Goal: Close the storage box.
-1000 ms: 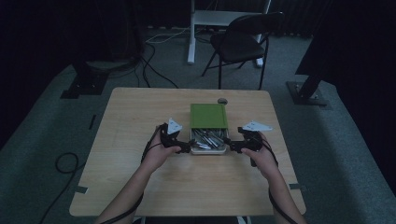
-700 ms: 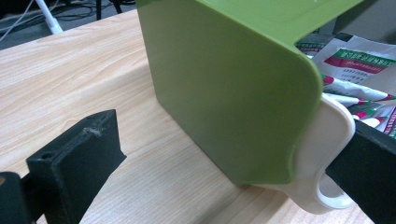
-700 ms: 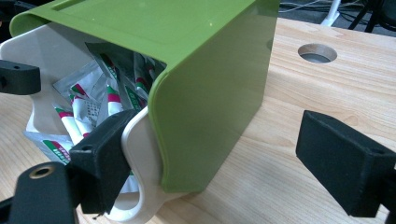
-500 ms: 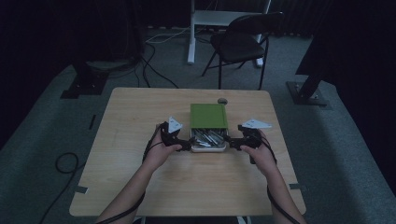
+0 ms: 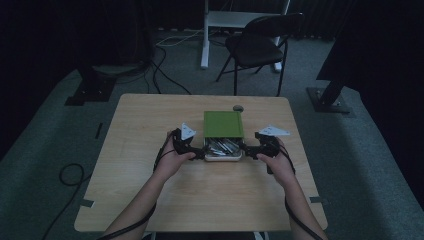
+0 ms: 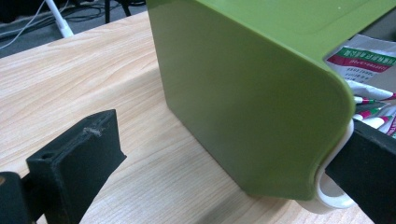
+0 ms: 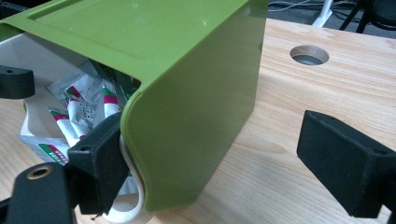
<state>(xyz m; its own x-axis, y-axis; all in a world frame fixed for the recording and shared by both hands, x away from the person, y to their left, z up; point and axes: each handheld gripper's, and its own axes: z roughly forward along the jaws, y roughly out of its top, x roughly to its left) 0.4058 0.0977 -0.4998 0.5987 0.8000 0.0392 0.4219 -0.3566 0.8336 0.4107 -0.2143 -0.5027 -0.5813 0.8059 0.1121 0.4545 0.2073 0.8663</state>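
Observation:
A green box stands at the middle of the wooden table, its white drawer pulled out toward me and full of several sachets. My left gripper stands open at the drawer's left corner. In the left gripper view one jaw lies out on the table and the other rests by the white drawer rim, straddling the box corner. My right gripper is open at the right corner. There one jaw sits inside the drawer beside the sachets.
A round cable hole lies in the table just behind the box, also seen as the hole in the right gripper view. A black chair and a white desk leg stand beyond the table. Cables lie on the floor.
Both grippers have crept slightly forward along the drawer's sides toward the green box. The drawer looks a little farther in than a second ago.

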